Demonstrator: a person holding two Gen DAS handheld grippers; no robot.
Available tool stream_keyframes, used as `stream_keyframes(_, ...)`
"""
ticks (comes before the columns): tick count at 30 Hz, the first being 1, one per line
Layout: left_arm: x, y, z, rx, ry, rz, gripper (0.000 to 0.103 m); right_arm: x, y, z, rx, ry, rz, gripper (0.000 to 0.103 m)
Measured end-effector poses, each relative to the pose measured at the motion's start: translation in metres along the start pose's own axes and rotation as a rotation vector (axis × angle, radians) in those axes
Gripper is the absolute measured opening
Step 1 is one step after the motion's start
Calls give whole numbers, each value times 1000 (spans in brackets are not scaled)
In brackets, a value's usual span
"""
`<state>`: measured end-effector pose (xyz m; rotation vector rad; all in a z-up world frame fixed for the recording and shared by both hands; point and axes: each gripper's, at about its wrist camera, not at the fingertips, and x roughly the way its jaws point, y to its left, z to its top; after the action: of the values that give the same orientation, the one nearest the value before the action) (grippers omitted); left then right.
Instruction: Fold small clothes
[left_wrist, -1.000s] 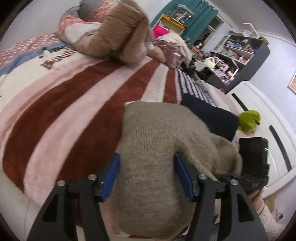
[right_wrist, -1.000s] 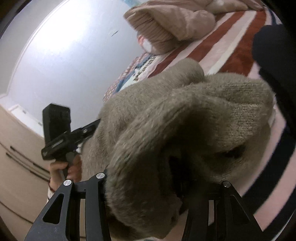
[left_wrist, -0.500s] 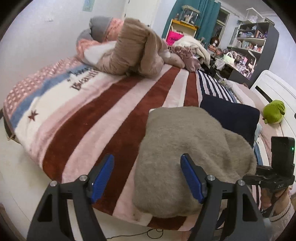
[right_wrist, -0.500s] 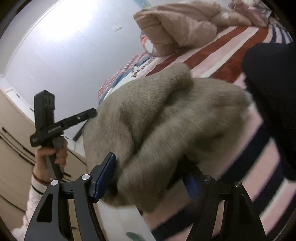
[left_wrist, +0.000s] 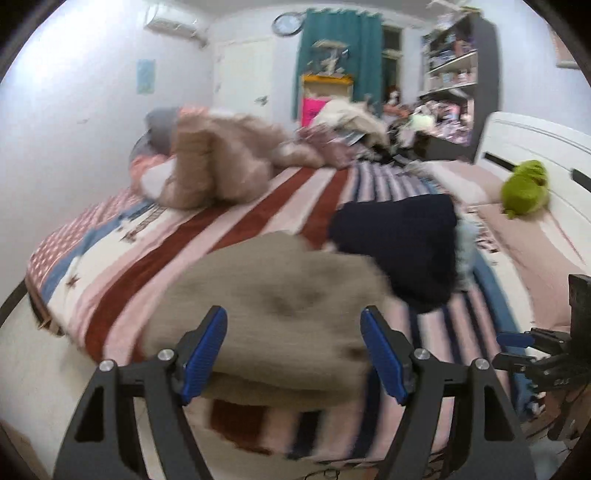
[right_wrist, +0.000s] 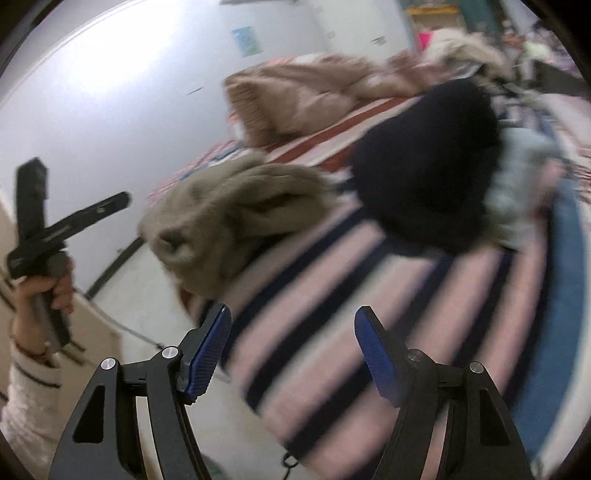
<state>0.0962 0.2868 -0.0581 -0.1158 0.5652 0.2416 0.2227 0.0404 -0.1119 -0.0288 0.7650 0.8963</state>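
Observation:
A folded taupe knit garment (left_wrist: 280, 306) lies on the striped blanket near the bed's front edge; it also shows in the right wrist view (right_wrist: 236, 218). My left gripper (left_wrist: 295, 350) is open and empty, drawn back in front of it. My right gripper (right_wrist: 293, 347) is open and empty, pulled back over the blanket to the garment's right. A folded dark navy garment (left_wrist: 399, 240) lies just behind and right of the taupe one, and shows in the right wrist view (right_wrist: 428, 158) too.
The striped blanket (left_wrist: 236, 225) covers the bed. A heap of tan and pink clothes (left_wrist: 221, 166) lies at the far end. A green plush toy (left_wrist: 524, 192) sits by the white headboard at right. Shelves and clutter stand behind. A pale garment (right_wrist: 524, 177) lies beside the navy one.
Both grippers opened and let go of the taupe garment, then drew back from the bed. The garment now rests on the blanket.

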Motion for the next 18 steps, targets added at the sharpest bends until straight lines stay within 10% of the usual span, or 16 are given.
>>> stream_keyframes(12, -89, -216, -29, 141, -327, -157, 95, -174, -68, -82, -6, -237, -418, 67)
stream_keyframes(18, -135, -256, -43, 158, -438, -163, 102, -246, -54, -112, -51, -419, -526, 99)
